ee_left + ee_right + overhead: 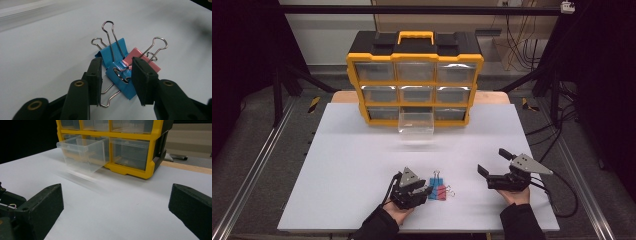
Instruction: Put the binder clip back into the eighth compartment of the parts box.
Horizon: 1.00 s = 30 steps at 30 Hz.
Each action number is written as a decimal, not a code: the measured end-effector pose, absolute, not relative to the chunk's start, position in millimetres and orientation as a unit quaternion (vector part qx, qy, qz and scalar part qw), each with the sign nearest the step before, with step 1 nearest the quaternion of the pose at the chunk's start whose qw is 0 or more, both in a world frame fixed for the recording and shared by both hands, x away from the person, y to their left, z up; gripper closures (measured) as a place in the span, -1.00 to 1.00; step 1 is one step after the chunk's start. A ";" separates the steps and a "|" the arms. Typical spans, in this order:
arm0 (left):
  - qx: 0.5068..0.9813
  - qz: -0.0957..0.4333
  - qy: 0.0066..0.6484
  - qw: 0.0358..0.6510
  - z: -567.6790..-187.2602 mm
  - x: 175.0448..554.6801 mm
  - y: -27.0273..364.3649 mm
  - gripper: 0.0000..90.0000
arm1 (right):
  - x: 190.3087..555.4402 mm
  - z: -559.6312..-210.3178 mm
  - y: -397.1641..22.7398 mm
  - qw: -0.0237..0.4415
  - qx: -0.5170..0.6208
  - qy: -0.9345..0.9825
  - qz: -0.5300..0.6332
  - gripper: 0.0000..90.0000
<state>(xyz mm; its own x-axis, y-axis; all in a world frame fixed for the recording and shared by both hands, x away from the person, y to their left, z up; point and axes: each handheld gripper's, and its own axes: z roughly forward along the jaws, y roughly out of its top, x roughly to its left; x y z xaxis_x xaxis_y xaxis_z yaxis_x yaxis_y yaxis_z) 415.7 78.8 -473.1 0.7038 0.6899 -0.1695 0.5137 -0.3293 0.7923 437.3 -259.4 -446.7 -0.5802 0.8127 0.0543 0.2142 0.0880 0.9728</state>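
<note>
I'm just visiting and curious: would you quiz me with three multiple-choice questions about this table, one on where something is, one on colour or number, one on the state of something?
1. Where do the binder clips lie?
A. Inside the pulled-out drawer
B. On the white table between the jaws of the left gripper
C. On top of the yellow organizer

2. What colours are the clips?
A. Two blue, one pink
B. All green
C. One black, two yellow

3. How is the bottom middle drawer?
A. Pushed shut
B. Pulled out toward the person
C. Lying upside down

Answers: 1 B, the left gripper view shows them on the table between its jaws. 2 A, two blue bodies and one pink. 3 B, the clear drawer juts out of the organizer.
</note>
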 end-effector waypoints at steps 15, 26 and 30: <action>0.805 0.083 0.384 0.445 -470.8 412.5 76.4 0.61 | 436.9 -446.8 -259.1 0.263 0.375 0.689 0.562 -0.99; 0.806 0.087 0.373 0.452 -466.0 404.5 73.5 0.78 | 437.4 -446.9 -259.2 0.265 0.373 0.689 0.562 -0.99; 0.806 0.084 0.370 0.455 -465.2 403.0 73.1 0.82 | 437.4 -446.7 -259.4 0.265 0.373 0.689 0.562 -0.99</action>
<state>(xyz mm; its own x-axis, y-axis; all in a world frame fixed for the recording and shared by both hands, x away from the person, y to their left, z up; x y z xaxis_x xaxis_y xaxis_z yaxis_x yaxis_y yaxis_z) 403.0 73.1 -465.2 0.7124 0.6721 -0.2018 0.5196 -0.3120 0.7954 437.4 -259.4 -446.7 -0.5809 0.8121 0.0551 0.2166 0.0890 0.9722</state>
